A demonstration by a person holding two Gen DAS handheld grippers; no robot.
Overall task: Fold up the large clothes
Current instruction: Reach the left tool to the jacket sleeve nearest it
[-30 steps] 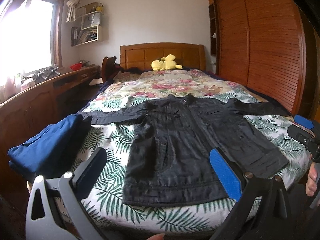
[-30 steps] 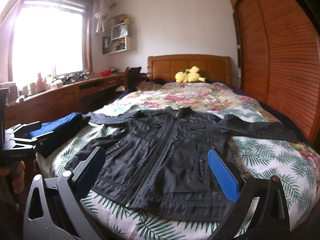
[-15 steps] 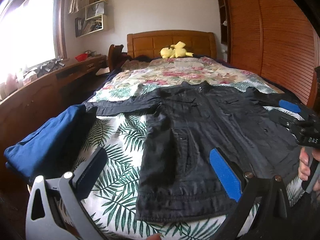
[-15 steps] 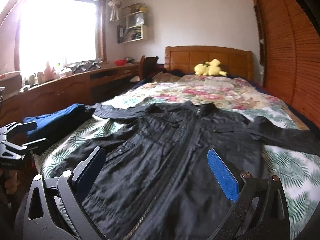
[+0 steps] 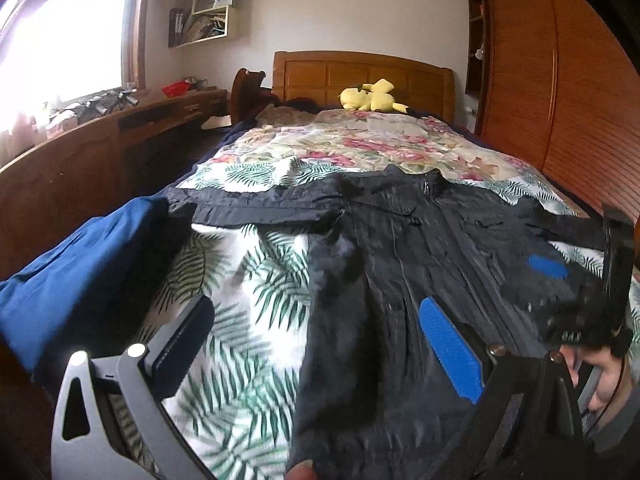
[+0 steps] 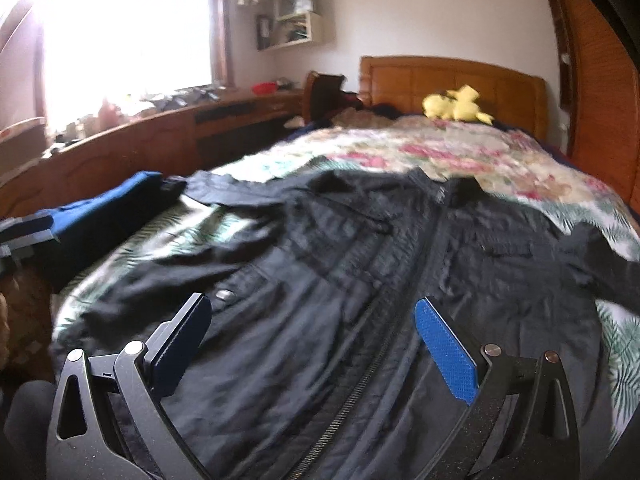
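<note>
A black zip jacket [image 5: 404, 248] [image 6: 360, 264] lies spread face up on the bed, collar toward the headboard, sleeves stretched out to both sides. My left gripper [image 5: 316, 344] is open, hovering low over the jacket's left hem edge and the leaf-print sheet. My right gripper [image 6: 312, 340] is open too, just above the jacket's lower front beside the zipper. Nothing sits between either pair of fingers. The right gripper [image 5: 560, 276] also shows at the right edge of the left wrist view, with a hand on it.
A folded blue garment [image 5: 80, 276] lies at the bed's left edge. The bed [image 5: 360, 148] carries a floral cover and a yellow plush toy [image 5: 370, 98] by the headboard. A wooden desk [image 5: 100, 148] runs along the left; a slatted wardrobe [image 5: 580, 92] stands on the right.
Both grippers have moved forward and down toward the jacket, which now fills more of each view. Both stay open.
</note>
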